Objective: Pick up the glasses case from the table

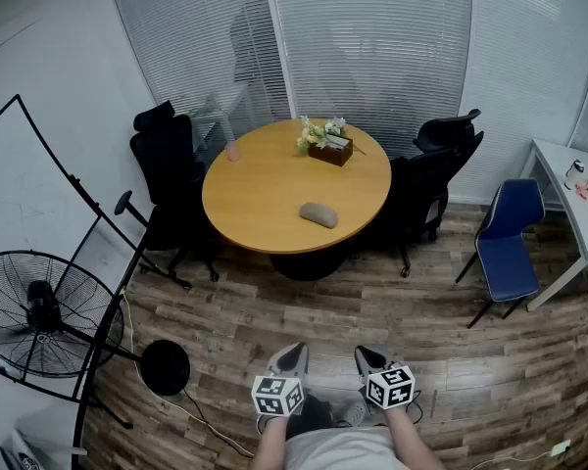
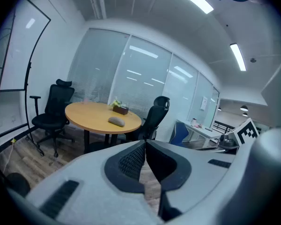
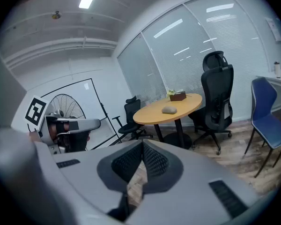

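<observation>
A grey oval glasses case (image 1: 318, 214) lies on the round wooden table (image 1: 265, 189), toward its near side. The case also shows far off in the left gripper view (image 2: 116, 121) and the right gripper view (image 3: 169, 110). My left gripper (image 1: 296, 351) and right gripper (image 1: 365, 353) are held low near my body, well short of the table, over the wooden floor. Both are shut with nothing between their pads (image 2: 133, 159) (image 3: 154, 159).
A box with flowers (image 1: 328, 145) stands at the table's far side. Black office chairs (image 1: 171, 179) (image 1: 436, 169) flank the table; a blue chair (image 1: 508, 238) and white side table (image 1: 568, 199) are at right. A floor fan (image 1: 39, 311) and stand (image 1: 162, 365) sit left.
</observation>
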The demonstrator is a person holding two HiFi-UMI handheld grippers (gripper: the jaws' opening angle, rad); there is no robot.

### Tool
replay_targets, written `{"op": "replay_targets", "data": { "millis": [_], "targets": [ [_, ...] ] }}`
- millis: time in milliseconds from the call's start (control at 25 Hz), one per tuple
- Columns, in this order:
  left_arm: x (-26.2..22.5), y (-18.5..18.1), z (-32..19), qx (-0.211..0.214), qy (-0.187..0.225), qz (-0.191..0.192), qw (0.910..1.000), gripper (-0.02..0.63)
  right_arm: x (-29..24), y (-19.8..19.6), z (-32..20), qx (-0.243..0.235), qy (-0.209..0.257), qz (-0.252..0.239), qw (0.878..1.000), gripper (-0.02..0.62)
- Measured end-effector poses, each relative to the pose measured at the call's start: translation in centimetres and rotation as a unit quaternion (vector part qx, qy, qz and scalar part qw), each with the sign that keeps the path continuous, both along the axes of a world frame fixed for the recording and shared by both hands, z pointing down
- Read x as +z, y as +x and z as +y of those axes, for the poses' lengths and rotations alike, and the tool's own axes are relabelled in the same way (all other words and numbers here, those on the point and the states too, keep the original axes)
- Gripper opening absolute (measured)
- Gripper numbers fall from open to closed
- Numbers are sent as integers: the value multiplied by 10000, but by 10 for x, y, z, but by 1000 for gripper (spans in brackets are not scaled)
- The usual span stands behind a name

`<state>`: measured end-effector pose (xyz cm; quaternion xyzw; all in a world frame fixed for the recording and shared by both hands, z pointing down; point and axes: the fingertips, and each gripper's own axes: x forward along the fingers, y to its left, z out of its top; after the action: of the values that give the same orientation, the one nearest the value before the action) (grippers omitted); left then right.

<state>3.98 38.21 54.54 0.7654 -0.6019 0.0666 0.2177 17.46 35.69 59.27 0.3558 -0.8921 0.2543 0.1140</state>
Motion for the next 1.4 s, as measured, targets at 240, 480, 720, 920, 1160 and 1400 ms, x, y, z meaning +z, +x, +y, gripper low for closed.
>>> {"op": "replay_targets", "data": {
  "millis": [240, 480, 720, 920, 1160, 1400],
  "targets": [
    [5, 0, -1, -2, -44, -78, 10000, 11, -3, 2, -3, -78, 72, 52, 9999, -3],
    [2, 1, -8, 38, 7, -118, 9999, 12, -18, 12, -19, 188, 252, -154, 9994, -3],
    [-1, 3, -13, 182, 57, -111, 9998, 12, -27, 12, -24, 95, 342, -326, 9988, 117],
    [-6, 6, -18, 219, 175, -76, 9996, 51, -29, 15, -27, 46, 351, -356, 9987, 195],
    [-3, 13, -14, 340, 206, -18, 9992, 174, -21, 17, -23, -6, 201, -355, 9992, 230],
    [6, 12, -22, 550, 254, 228, 9979, 218, -6, 14, -31, -13, 15, -336, 9994, 236]
  ]
}}
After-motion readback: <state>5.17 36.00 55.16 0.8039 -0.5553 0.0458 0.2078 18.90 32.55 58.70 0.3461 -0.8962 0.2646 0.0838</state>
